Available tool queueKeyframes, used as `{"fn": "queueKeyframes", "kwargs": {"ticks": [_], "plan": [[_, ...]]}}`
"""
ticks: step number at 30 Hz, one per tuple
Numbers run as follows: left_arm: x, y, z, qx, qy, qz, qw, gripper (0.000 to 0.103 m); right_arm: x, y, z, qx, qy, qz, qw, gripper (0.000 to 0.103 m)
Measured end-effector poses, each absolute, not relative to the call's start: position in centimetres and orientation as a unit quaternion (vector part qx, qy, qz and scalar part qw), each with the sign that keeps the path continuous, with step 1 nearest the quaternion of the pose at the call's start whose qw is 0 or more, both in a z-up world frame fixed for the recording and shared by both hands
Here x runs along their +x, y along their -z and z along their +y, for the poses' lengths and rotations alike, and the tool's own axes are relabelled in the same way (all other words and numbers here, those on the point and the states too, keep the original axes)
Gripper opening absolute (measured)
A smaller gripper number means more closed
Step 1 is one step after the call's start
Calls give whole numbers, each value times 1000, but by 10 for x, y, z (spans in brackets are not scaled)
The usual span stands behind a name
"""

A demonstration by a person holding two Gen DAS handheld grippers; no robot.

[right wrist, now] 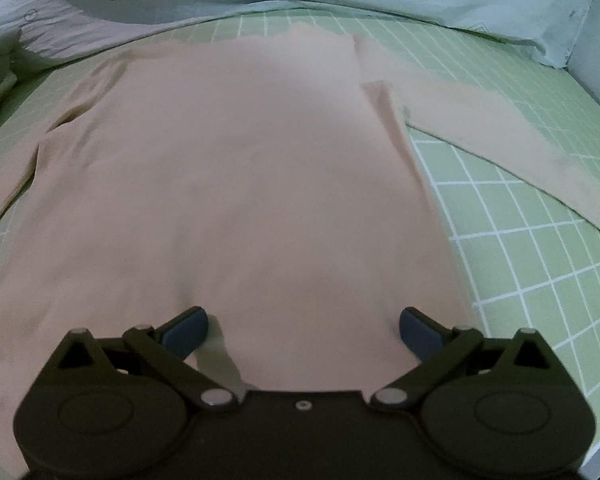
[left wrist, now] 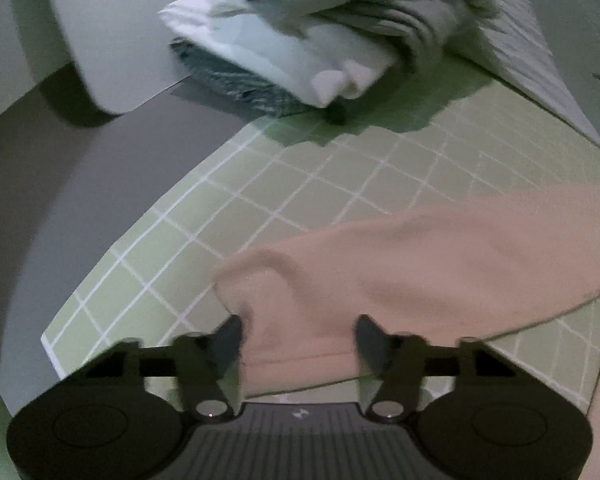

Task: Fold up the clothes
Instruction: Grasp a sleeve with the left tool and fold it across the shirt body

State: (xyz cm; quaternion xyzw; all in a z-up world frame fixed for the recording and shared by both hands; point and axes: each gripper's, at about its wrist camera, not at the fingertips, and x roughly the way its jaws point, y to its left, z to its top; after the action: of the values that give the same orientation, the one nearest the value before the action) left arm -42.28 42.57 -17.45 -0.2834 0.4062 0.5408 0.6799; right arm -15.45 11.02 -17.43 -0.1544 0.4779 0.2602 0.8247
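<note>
Left gripper (left wrist: 298, 336): jaws narrowed around the pink top's (right wrist: 228, 184) sleeve end, grip unconfirmed. Right gripper (right wrist: 304, 330): jaws wide, empty. Risk: thin fabric slipping out on lifting.

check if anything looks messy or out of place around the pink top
The pink top lies mostly flat on the green grid mat, but the end of its sleeve is bunched into a fold between the left gripper's fingers. Behind it, the pile of folded clothes looks loose and uneven. Nothing appears spilled or damaged.
</note>
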Motion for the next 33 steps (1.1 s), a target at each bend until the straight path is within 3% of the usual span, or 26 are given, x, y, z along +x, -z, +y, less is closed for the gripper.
{"fn": "queueKeyframes", "kwargs": {"ticks": [2, 3, 9, 23, 25, 27, 29, 31, 33], "plan": [[-411, 172, 424, -267, -534, 418, 685, 15, -154, 174, 109, -154, -261, 478, 824, 103], [-405, 171, 423, -254, -535, 425, 684, 11, -154, 174, 109, -154, -261, 478, 824, 103], [-383, 155, 415, -288, -496, 400, 715, 9, -153, 175, 105, -153, -270, 477, 822, 103], [-281, 94, 327, -226, -290, 350, 862, 10, -149, 175, 105, -160, -293, 474, 815, 103], [-269, 92, 313, -216, -264, 352, 872, 15, -147, 175, 105, -162, -296, 474, 813, 103], [-259, 97, 304, -211, -255, 367, 869, 33, -145, 175, 106, -163, -298, 475, 812, 103], [-252, 102, 298, -203, -257, 381, 865, 68, -143, 174, 107, -165, -299, 477, 810, 103], [-253, 108, 300, -196, -281, 392, 854, 77, -141, 174, 108, -165, -301, 478, 809, 103], [-258, 115, 311, -202, -302, 404, 839, 80, -140, 173, 109, -165, -300, 479, 808, 103]]}}
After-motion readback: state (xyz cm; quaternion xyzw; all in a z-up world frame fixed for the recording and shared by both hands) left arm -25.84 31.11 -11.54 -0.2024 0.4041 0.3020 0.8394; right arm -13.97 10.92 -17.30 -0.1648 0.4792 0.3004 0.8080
